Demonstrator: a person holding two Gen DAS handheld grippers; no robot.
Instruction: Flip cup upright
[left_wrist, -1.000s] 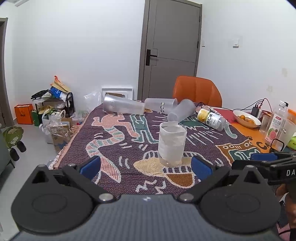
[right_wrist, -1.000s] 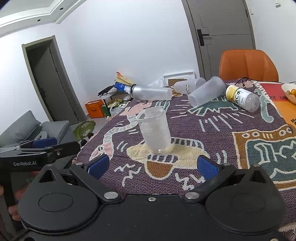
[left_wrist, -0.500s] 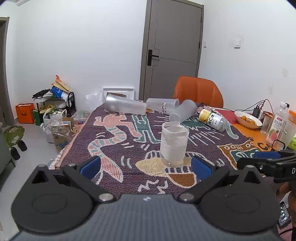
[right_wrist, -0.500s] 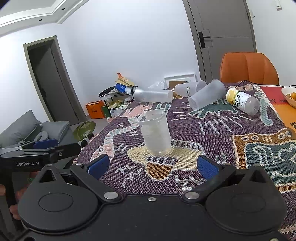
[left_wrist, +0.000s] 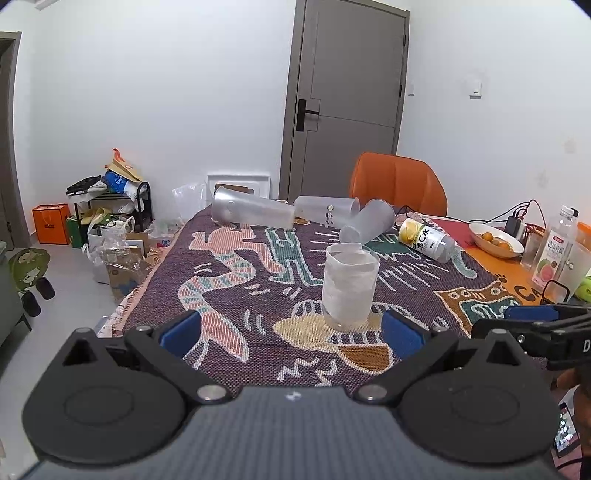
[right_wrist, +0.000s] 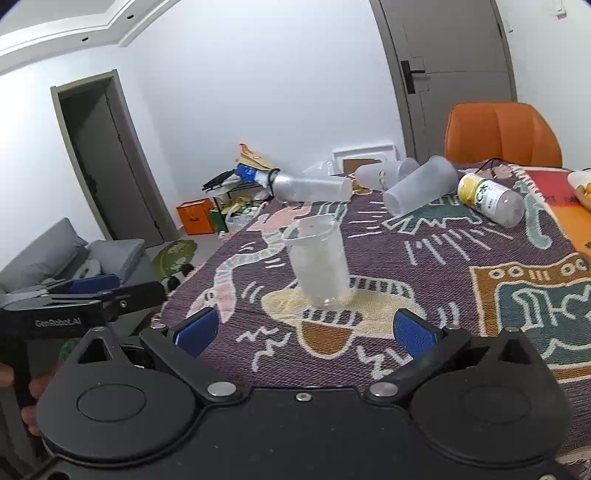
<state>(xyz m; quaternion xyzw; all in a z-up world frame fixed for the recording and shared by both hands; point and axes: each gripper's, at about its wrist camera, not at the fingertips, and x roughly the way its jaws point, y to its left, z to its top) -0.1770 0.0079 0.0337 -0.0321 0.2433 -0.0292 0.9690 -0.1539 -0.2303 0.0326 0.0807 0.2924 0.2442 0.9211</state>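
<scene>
A clear frosted cup with a pour spout (left_wrist: 349, 286) stands upright on the patterned cloth (left_wrist: 236, 280), a short way ahead of both grippers; it also shows in the right wrist view (right_wrist: 318, 260). My left gripper (left_wrist: 291, 330) is open and empty, short of the cup. My right gripper (right_wrist: 303, 330) is open and empty, also short of it. The right gripper's side shows at the right edge of the left wrist view (left_wrist: 535, 325). The left gripper's side shows at the left of the right wrist view (right_wrist: 77, 306).
Three frosted cups lie on their sides at the far end: a long one (left_wrist: 253, 212), one with dots (left_wrist: 327, 210), one tilted (left_wrist: 367, 225). A yellow-label bottle (left_wrist: 424, 240) lies beside them. A fruit bowl (left_wrist: 495, 240), drink bottle (left_wrist: 552, 254) and orange chair (left_wrist: 399, 182) are at right.
Both views have drawn back and lifted slightly, so the cup sits a little farther from the fingers. The cup has stayed upright and still.
</scene>
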